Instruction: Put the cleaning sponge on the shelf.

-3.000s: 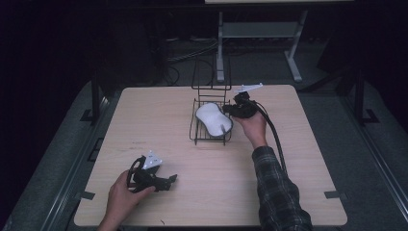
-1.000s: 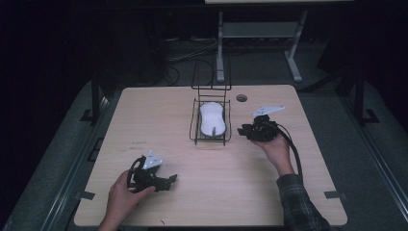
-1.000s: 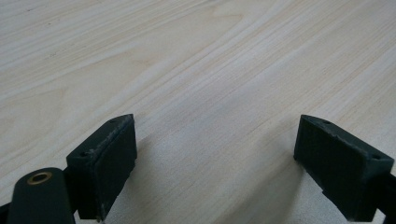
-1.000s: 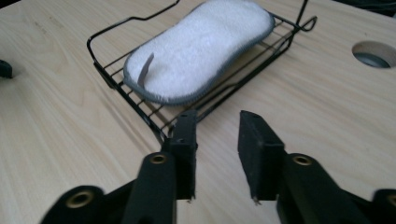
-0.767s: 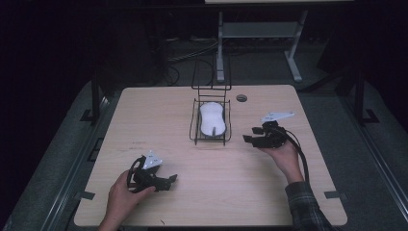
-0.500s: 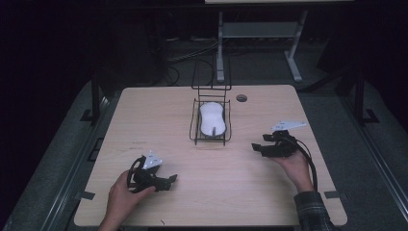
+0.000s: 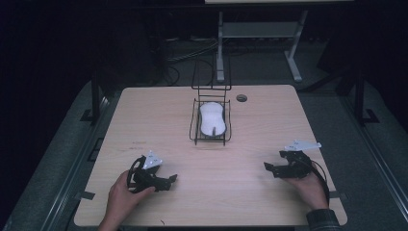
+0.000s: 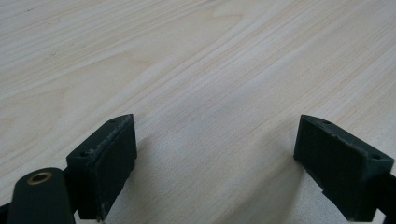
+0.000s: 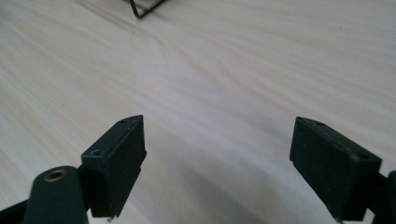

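A white computer mouse (image 7: 212, 119) lies inside a black wire basket (image 7: 194, 126) at the middle back of the light wooden table (image 7: 250, 130). My left gripper (image 7: 169, 180) rests low at the front left, held by a hand; its jaws stand wide open over bare wood (image 8: 215, 158). My right gripper (image 7: 268, 168) sits at the front right, far from the basket, also open with nothing between its jaws (image 9: 217, 163). A corner of the basket's wire (image 9: 142, 8) shows at the top of the right gripper view.
A round cable hole (image 7: 241, 98) lies in the tabletop right of the basket. The basket has a tall wire back (image 7: 210, 72). Dark floor, cables and a white stand leg (image 7: 220, 53) lie behind the table.
My right gripper let go of the mouse in the basket and drew back toward the front right of the table. The left gripper stayed put.
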`<state>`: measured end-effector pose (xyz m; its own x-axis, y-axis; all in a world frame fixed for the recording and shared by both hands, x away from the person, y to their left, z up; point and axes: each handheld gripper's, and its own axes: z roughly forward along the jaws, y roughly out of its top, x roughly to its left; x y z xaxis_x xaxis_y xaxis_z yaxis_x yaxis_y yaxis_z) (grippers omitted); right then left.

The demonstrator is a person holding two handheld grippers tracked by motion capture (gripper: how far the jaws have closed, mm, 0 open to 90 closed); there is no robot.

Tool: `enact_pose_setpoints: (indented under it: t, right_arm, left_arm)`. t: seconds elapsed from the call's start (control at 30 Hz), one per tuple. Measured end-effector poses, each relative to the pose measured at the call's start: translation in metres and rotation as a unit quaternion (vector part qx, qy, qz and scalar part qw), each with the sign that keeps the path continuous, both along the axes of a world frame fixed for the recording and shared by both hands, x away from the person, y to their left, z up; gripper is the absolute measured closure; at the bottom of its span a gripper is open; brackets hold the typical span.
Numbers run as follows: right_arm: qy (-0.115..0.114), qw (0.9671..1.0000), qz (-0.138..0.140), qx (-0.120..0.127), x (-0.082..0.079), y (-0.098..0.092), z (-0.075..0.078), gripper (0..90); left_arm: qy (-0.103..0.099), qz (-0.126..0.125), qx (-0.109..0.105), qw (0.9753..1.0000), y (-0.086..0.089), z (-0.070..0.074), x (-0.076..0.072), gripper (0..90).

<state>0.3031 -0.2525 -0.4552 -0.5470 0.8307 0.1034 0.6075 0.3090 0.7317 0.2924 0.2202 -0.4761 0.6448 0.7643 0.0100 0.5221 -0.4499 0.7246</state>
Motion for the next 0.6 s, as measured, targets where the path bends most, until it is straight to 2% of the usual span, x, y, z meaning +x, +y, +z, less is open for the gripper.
enact_pose_setpoints:
  t: [0.03,0.13,0.23,0.37,0.6]
  right_arm:
    - [0.0,1.0,0.0,0.0,0.0,0.0,0.0,17.5]
    - [0.005,0.9999,-0.008,-0.008,-0.014,-0.008,-0.006,14.0]
    - [0.004,0.9999,-0.015,-0.002,-0.022,-0.012,-0.008,13.8]
    - [0.006,0.9993,-0.032,-0.016,-0.039,-0.021,-0.017,10.0]
    - [0.002,0.9983,-0.047,-0.034,-0.05,-0.027,-0.026,8.2]
  left_arm:
    - [0.0,0.0,0.0,1.0,0.0,0.0,0.0,12.3]
    - [0.0,0.001,-0.001,1.0,0.0,0.0,0.0,12.4]
    - [0.0,0.001,-0.001,1.0,0.0,0.0,0.0,12.3]
    - [0.0,0.001,-0.002,1.0,0.0,0.0,0.0,12.4]
    - [-0.001,0.001,-0.002,1.0,0.0,0.0,0.0,12.4]
